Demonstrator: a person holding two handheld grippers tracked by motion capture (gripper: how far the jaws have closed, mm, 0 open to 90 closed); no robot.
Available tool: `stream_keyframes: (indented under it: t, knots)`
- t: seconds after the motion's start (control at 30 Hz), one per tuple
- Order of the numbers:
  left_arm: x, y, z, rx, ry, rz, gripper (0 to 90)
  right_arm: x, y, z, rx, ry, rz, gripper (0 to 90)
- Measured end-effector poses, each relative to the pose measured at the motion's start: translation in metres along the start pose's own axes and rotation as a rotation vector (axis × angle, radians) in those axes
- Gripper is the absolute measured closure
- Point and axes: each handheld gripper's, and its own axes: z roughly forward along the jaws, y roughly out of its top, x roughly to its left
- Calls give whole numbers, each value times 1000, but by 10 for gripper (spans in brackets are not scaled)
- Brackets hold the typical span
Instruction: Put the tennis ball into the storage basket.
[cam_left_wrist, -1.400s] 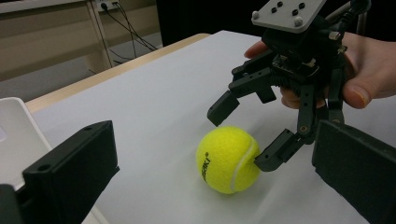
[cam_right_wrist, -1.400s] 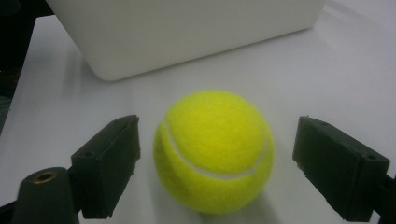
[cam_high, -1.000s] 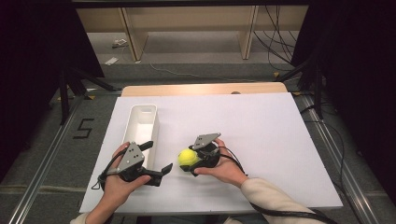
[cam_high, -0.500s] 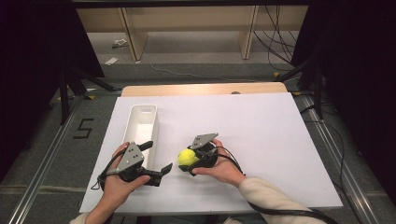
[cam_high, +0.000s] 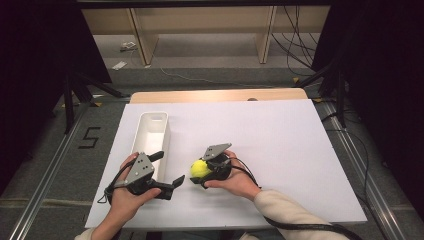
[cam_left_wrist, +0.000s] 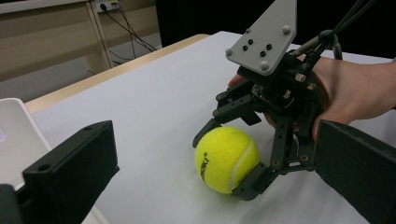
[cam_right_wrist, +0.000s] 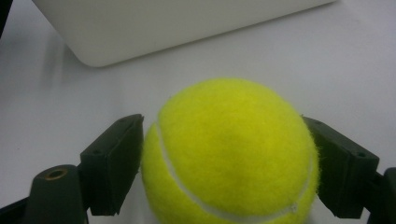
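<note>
A yellow tennis ball (cam_high: 200, 168) rests on the white table top (cam_high: 280, 140) near the front edge. My right gripper (cam_high: 198, 173) is shut on it, one black pad (cam_right_wrist: 114, 163) pressed against each side of the ball (cam_right_wrist: 229, 154). A hand's width to its left, my left gripper (cam_high: 167, 169) is open, its jaws wide apart with nothing between them. It points towards the ball (cam_left_wrist: 226, 158), a short way off. In the left gripper view the right gripper's grey plate (cam_left_wrist: 266, 37) and the hand holding it show behind the ball.
A long white bin (cam_high: 150, 131) lies at the table's left, just beyond the left gripper; its rounded corner (cam_right_wrist: 93, 51) sits close ahead of the ball. The table's wooden far edge (cam_high: 220, 95) borders the floor and shelving. White surface stretches to the right.
</note>
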Motion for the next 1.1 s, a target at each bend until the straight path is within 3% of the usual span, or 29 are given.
stream_keyframes:
  t: [0.6,1.1]
  knots:
    - [0,0,0,-2,-1,2,0,0,-1,1,-4,-15,18,261]
    - [0,0,-1,-4,-3,3,0,2,2,-1,-7,-13,3,269]
